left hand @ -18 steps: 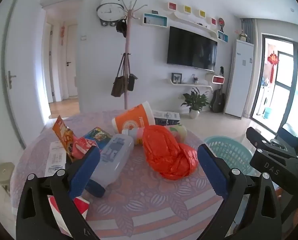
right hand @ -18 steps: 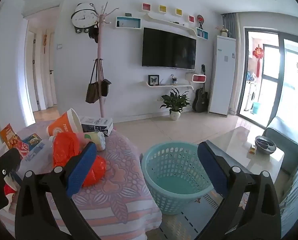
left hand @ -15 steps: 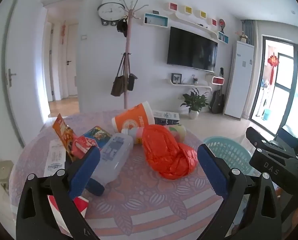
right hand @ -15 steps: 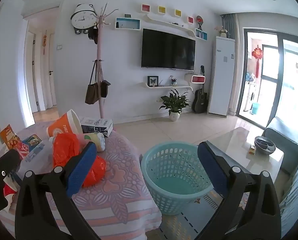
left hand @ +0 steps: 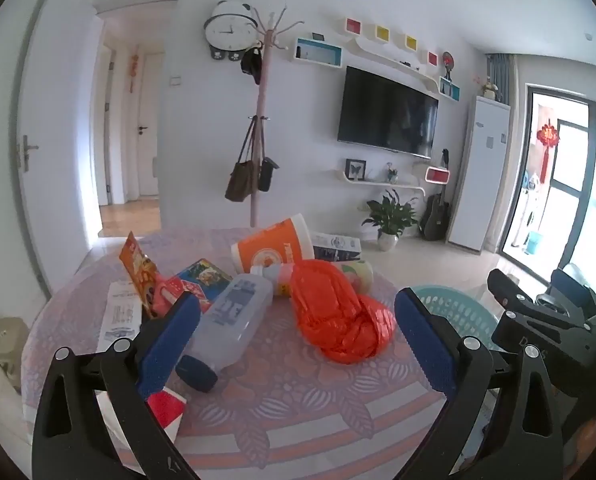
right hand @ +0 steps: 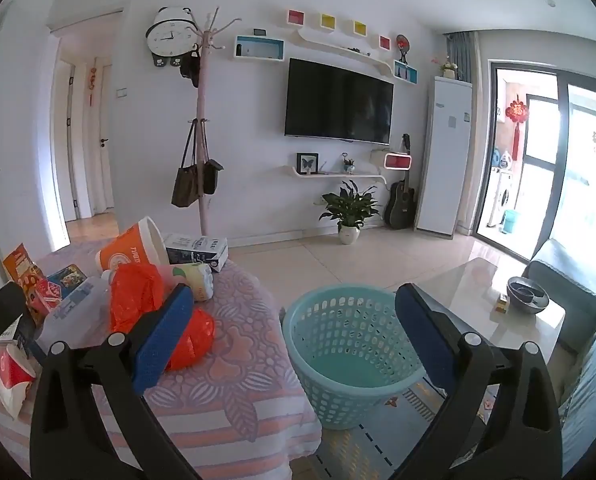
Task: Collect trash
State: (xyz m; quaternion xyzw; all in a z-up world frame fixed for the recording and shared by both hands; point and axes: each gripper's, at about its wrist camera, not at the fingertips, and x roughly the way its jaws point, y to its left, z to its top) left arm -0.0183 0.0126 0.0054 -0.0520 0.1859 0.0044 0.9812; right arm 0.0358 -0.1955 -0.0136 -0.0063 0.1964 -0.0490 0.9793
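Hovering over surface (left hand: pixel 298 400), left claw (left hand: pixel 296 340) gaping wide, empty. Lying ahead: red bag (left hand: pixel 338 320), bottle (left hand: pixel 234 320), cup (left hand: pixel 274 248). Right claw (right hand: pixel 290 344) gaping wide above basket (right hand: pixel 350 360).

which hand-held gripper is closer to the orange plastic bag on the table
Left. The left hand-held gripper faces the orange plastic bag head-on, open. The right hand-held gripper hangs off to the side, over the basket.

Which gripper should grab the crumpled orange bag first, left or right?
Probably the left gripper. It faces the table and the orange bag lies right between its open fingers. The right gripper is open too, but it points at the empty basket on the floor, with the bag off to its side.
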